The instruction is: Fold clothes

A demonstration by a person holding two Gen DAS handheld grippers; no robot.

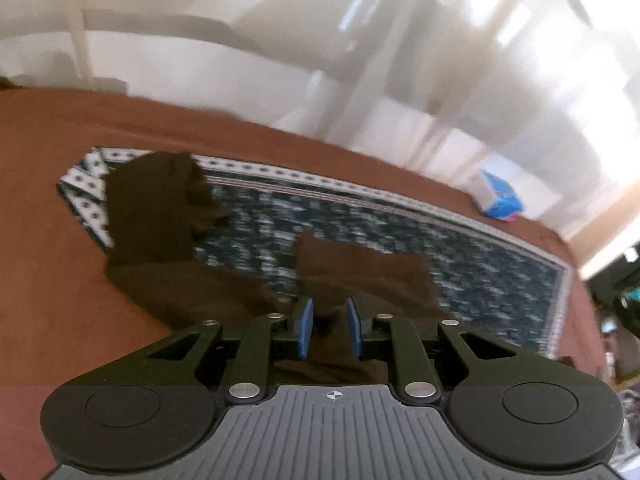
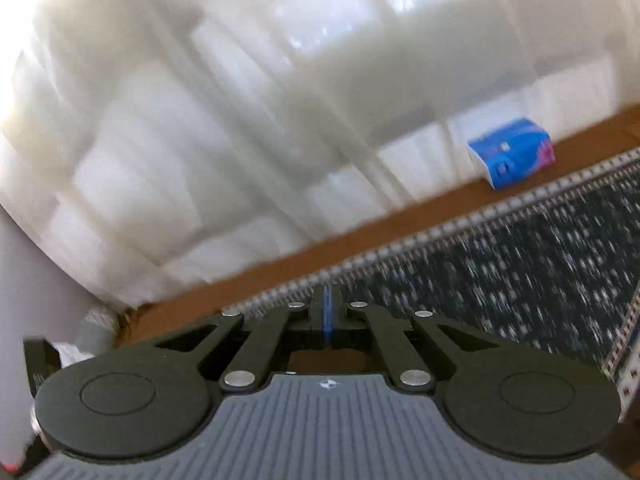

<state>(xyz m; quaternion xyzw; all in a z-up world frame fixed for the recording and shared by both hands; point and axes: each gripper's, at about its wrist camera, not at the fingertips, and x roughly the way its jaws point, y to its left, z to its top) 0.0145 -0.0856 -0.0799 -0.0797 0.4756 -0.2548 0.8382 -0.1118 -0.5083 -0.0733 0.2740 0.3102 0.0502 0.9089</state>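
Note:
A dark brown garment (image 1: 160, 240) lies crumpled on a dark blue and white patterned cloth (image 1: 440, 240) that covers a rust-brown surface (image 1: 48, 208). One part is bunched at the left, and another flap (image 1: 360, 268) lies just ahead of my left gripper (image 1: 330, 312). Its blue pads (image 1: 306, 326) stand apart over the brown fabric, which shows in the gap without being pinched. In the right wrist view my right gripper (image 2: 328, 308) is shut, pads together with nothing seen between them, above the patterned cloth (image 2: 520, 252) near its bordered edge. No garment shows in that view.
A blue tissue pack (image 1: 500, 196) (image 2: 510, 152) sits on the brown surface (image 2: 420, 212) near its far edge. White curtains or panels (image 2: 200, 120) rise behind it. Dark clutter (image 1: 624, 312) lies off the right end, and a grey object (image 2: 96, 332) sits low on the left.

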